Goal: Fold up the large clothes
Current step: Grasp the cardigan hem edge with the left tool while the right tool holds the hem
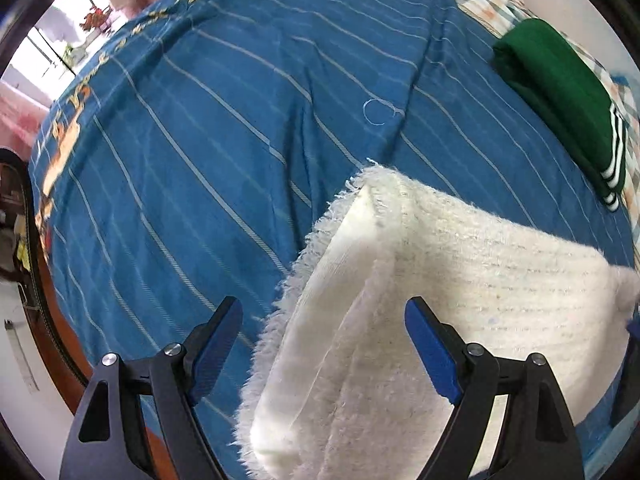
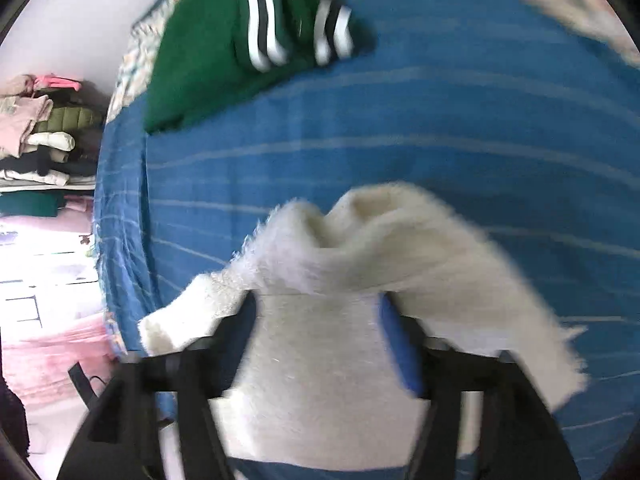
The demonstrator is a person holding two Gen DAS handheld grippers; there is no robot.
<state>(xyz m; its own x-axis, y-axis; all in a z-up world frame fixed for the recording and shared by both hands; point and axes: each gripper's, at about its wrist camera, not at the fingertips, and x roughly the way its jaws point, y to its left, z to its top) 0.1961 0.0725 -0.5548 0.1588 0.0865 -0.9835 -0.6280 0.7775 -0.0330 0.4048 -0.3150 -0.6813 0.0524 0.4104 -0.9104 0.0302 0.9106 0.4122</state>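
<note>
No legible writing shows; the blue striped sheet (image 1: 208, 128) carries only an orange and yellow print along its left edge. A fuzzy white garment (image 1: 400, 300), fringed at its edges, lies on the sheet near the bed's near edge, its long axis running from there toward the bed's middle. The left gripper (image 1: 324, 344) stands wide, the cloth between its fingers untouched. The right gripper (image 2: 320, 344) is blurred, cloth filling its gap; whether it grips, I cannot tell. A folded green top (image 1: 560, 100) with black-and-white striped cuffs sits by the far edge.
</note>
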